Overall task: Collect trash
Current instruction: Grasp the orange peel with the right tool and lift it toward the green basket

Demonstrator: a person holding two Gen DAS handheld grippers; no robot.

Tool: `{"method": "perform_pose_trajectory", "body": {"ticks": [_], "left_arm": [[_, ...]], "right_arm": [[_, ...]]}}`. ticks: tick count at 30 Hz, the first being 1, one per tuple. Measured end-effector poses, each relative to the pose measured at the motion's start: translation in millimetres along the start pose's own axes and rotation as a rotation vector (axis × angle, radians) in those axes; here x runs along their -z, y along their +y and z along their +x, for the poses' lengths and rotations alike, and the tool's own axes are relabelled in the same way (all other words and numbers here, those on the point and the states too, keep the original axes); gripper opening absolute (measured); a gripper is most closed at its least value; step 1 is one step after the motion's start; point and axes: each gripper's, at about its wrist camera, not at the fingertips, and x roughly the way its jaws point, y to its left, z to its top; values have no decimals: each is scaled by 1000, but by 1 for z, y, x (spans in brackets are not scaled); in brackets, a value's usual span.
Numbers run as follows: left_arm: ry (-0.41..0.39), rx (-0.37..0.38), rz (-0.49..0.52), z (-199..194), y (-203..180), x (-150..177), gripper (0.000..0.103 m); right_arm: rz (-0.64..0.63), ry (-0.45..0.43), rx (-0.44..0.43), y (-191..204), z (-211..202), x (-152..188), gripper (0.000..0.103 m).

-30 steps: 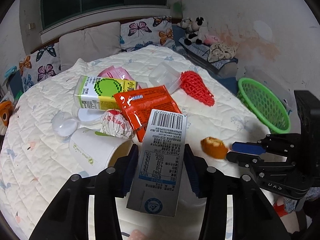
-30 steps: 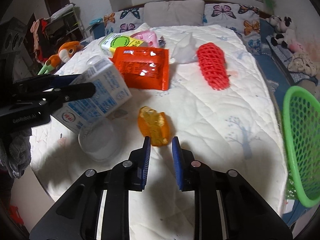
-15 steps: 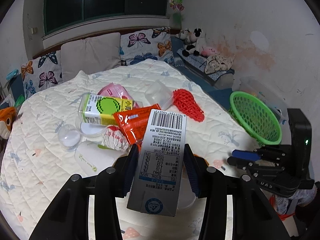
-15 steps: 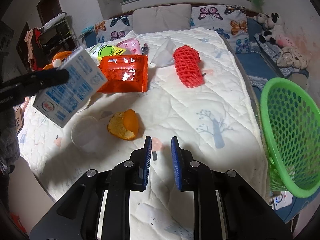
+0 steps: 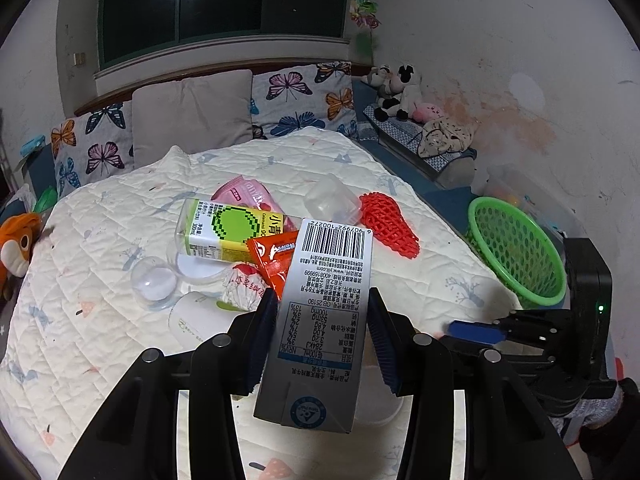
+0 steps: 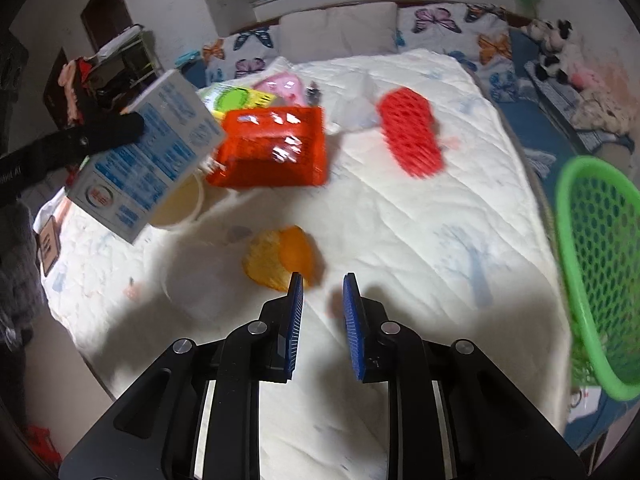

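My left gripper (image 5: 322, 320) is shut on a white and blue milk carton (image 5: 324, 320) and holds it above the bed; the carton also shows in the right wrist view (image 6: 148, 160). My right gripper (image 6: 322, 292) is open and empty, low over the quilt, just right of an orange peel (image 6: 282, 258). A green mesh basket (image 5: 516, 250) stands off the bed's right edge, also in the right wrist view (image 6: 600, 264). On the quilt lie an orange snack bag (image 6: 276, 146), a red foam net (image 6: 412, 136), a green drink carton (image 5: 228, 232) and a pink wrapper (image 5: 244, 192).
A paper cup (image 5: 196, 320), clear plastic lids (image 5: 154, 284) and a crumpled wrapper (image 5: 244, 286) lie left of the carton. Pillows (image 5: 192, 116) line the bed's far end. Stuffed toys (image 5: 396, 92) sit at the right wall, and an orange plush (image 5: 18, 240) at left.
My left gripper has lifted the milk carton higher off the bed. My right gripper pulled back from the orange peel, then swung left toward it again; its jaws have opened slightly.
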Motion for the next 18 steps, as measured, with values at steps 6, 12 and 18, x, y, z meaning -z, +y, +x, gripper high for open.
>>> {"method": "perform_pose_trajectory", "body": {"ticks": [6,12,18], "left_arm": [[-5,-9,-10,-3,9,0,44],[2,4,-23,1,12,-1,44],[9,9,-32,7,11,-1,44]], "right_arm": [[-98,9,20,22,14,-3,47],[-99,44,9,18,31,-3,49],[-124,59,13,24,41,0,45]]}}
